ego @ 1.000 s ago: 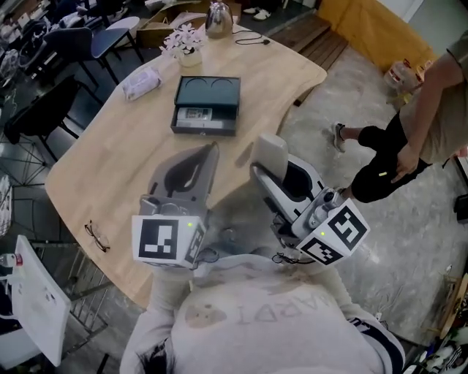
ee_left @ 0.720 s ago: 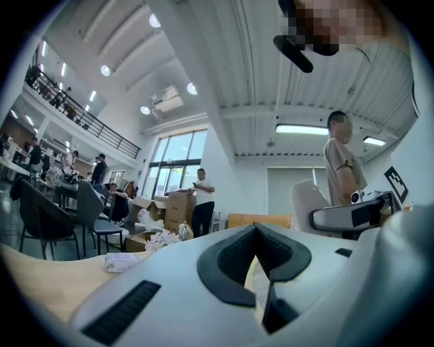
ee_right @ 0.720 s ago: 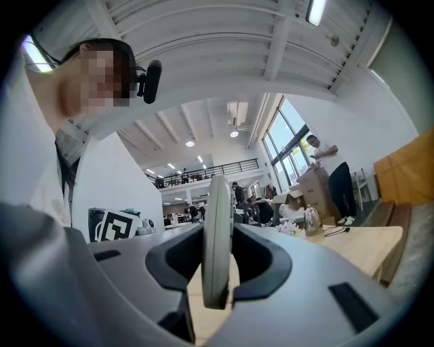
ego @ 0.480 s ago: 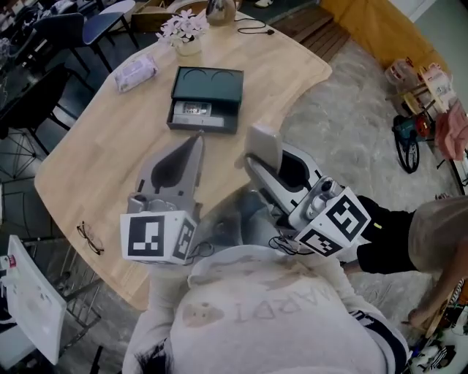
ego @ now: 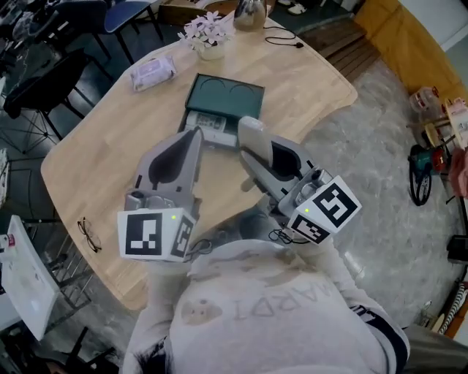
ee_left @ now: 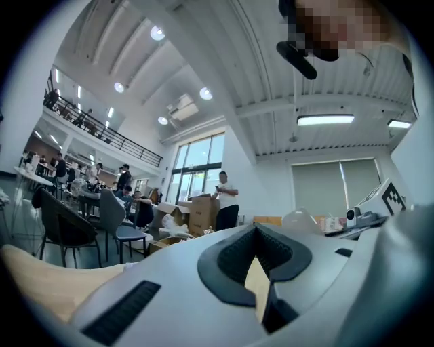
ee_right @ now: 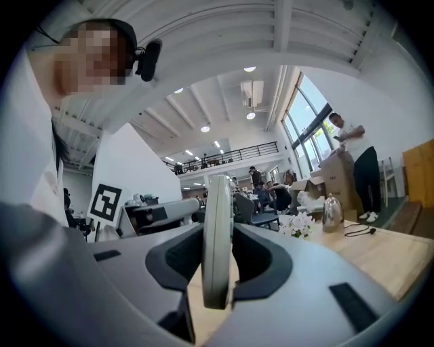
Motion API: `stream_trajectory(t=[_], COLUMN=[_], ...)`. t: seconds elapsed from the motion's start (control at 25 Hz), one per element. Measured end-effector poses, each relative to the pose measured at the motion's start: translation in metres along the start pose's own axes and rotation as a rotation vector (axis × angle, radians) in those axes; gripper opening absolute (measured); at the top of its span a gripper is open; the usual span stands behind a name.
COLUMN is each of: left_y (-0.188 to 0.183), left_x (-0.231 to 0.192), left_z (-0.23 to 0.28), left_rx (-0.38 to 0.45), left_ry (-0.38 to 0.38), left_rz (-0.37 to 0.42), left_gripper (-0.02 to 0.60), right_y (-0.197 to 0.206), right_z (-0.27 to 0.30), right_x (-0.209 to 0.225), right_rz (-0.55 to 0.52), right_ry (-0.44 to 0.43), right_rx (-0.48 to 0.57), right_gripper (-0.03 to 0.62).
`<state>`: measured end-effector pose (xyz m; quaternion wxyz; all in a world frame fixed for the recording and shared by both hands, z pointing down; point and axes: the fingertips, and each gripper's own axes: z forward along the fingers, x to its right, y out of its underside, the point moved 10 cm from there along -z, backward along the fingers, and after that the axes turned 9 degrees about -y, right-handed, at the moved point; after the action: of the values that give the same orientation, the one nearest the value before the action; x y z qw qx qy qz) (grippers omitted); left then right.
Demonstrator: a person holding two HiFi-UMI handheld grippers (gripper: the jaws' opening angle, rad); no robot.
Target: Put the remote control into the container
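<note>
A pale grey remote control [ego: 251, 139] stands on edge between the jaws of my right gripper [ego: 254, 148], which is shut on it above the wooden table [ego: 110, 146]. In the right gripper view the remote control [ee_right: 218, 264] shows edge-on, pinched by both dark pads, at my right gripper [ee_right: 218, 203]. The dark green container [ego: 221, 108] lies open just beyond the grippers, its lid flat and a pale item in its tray. My left gripper [ego: 189, 143] hovers beside the right one, shut on nothing. In its own view the left gripper [ee_left: 258, 229] has its tips meeting.
A flower pot [ego: 210, 38], a tissue pack [ego: 153, 71], a metal kettle [ego: 250, 10] and a cable [ego: 284, 42] sit at the table's far end. Glasses [ego: 89, 235] lie near the left edge. Chairs stand to the left, tools on the floor to the right.
Both grippers have moved forward over the table, closer to the open container. The person who stood at the right has almost left the view.
</note>
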<state>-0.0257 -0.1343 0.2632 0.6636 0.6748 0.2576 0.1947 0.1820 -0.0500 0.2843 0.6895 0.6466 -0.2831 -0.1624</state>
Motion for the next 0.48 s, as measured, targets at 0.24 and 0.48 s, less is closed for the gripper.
stream_trajectory(t=[0.24,0.48], left_y=[0.003,0.005], left_x=[-0.003,0.001], left_z=[0.032,0.056], left_rx=[-0.01,-0.025], left_ry=[-0.101,-0.173], left_rz=[-0.006,-0.009], left_gripper=[0.0,0.0], right_y=[0.027,0.06], right_z=[0.033,0.058], right_x=[0.062,0.109], right_rz=[-0.003,0.001], right_ry=[-0.057,-0.119], right_rx=[-0.169,-0.326], right_gripper=[0.12,0.12])
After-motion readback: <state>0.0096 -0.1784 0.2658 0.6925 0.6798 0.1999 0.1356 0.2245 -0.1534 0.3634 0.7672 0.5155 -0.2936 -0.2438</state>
